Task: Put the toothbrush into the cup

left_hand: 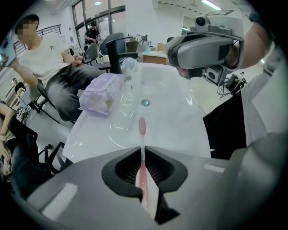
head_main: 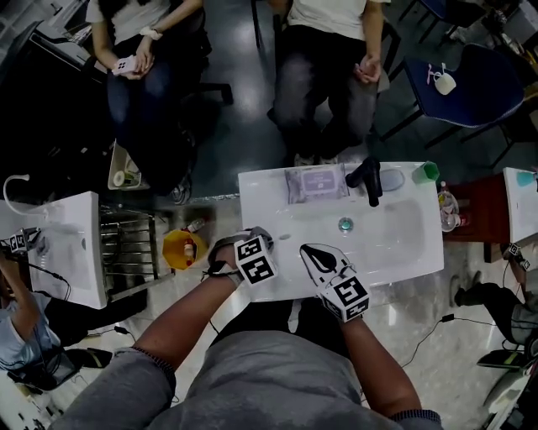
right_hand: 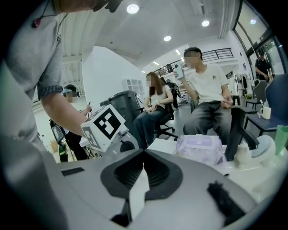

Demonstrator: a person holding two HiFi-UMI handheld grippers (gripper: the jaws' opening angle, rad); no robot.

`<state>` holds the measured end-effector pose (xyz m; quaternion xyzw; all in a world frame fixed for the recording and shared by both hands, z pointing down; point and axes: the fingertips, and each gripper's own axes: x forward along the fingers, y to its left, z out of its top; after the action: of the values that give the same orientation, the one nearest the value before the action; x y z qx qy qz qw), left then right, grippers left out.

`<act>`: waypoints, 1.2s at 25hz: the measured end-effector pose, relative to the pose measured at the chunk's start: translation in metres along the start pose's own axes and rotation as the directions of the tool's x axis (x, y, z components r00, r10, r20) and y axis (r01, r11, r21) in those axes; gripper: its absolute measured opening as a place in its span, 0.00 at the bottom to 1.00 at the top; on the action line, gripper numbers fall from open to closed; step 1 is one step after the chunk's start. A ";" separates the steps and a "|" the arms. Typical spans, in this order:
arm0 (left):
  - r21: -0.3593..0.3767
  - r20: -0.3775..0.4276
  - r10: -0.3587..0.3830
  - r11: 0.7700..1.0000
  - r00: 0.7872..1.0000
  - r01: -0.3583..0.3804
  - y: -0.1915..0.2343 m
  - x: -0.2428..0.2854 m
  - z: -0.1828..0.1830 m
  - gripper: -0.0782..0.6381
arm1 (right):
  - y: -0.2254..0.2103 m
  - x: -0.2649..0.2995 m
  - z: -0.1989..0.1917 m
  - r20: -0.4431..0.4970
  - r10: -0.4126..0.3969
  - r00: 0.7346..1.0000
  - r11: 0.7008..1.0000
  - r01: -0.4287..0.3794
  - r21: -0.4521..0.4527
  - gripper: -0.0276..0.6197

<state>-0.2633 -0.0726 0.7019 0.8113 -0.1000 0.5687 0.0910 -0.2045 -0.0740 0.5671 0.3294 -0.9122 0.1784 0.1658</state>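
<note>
The toothbrush (left_hand: 142, 132) is gripped by the left gripper (left_hand: 143, 167); the right gripper (right_hand: 143, 165) is closed, empty. The cup (head_main: 429, 172), upper right, is not yet reached.

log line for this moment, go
left tool: shut on pink toothbrush over sink | right tool: shut, empty | green cup: sink's far corner, toothbrush not in

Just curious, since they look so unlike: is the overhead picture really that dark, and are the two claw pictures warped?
Head view: dim, only the white washbasin reads bright. Left gripper view: wide-angle bending, black corners; the pink plastic toothbrush in the left claw blurs near the lens. Right gripper view: same bending, glaring ceiling lamps.
</note>
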 end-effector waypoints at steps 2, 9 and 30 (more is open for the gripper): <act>-0.011 0.019 0.009 1.000 1.000 -0.009 -0.004 -0.008 0.001 0.16 | 0.002 -0.007 0.002 0.004 -0.008 1.000 1.000 0.008 -0.005 0.06; -0.056 0.151 0.035 0.998 0.988 -0.027 -0.020 -0.051 0.027 0.16 | -0.002 -0.036 0.014 0.055 -0.055 0.997 0.998 0.055 0.008 0.06; -0.230 0.488 0.168 0.971 0.857 -0.059 -0.058 -0.115 0.157 0.16 | -0.038 -0.140 0.032 0.155 -0.050 0.987 0.998 0.055 -0.025 0.06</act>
<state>-0.1445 -0.0512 0.5393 0.9103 -0.2267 0.3279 0.1118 -0.0835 -0.0394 0.4887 0.3638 -0.9158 0.1348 0.1041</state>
